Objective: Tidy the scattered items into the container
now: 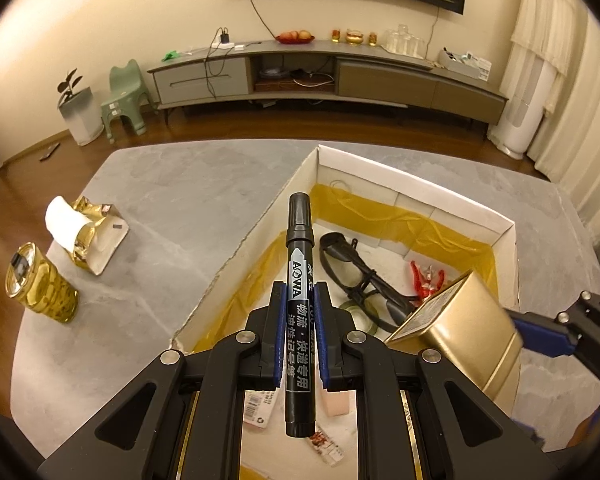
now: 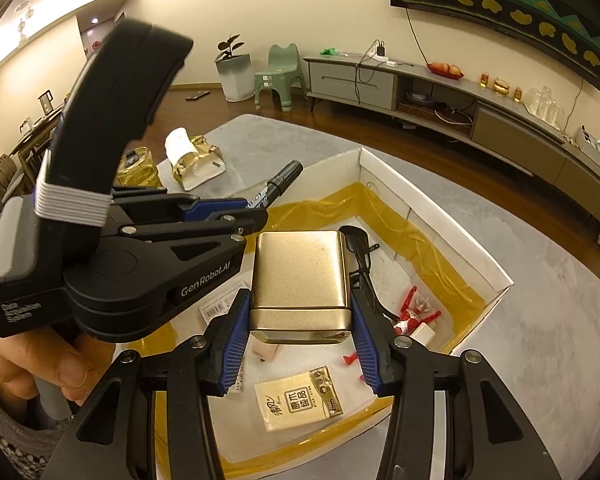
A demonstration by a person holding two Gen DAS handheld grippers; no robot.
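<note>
In the left wrist view, the left gripper [image 1: 300, 312] held a black marker [image 1: 299, 300] tight between its pads, over the box [image 1: 416, 184]. Inside lay glasses [image 1: 360, 276], a red toy [image 1: 426, 280] and tape [image 1: 360, 314]; a gold cup [image 1: 40, 284] and tissue pack [image 1: 88, 232] stayed out on the table [image 1: 172, 208].

In the right wrist view, the right gripper [image 2: 298, 322] clamped a gold tin [image 2: 300, 280] above the box (the left gripper's body blocked much of the table), over a packet [image 2: 300, 400].

Each wrist camera looks forward and down along its own claw, close above the white box [image 1: 416, 184], which both views share.
</note>
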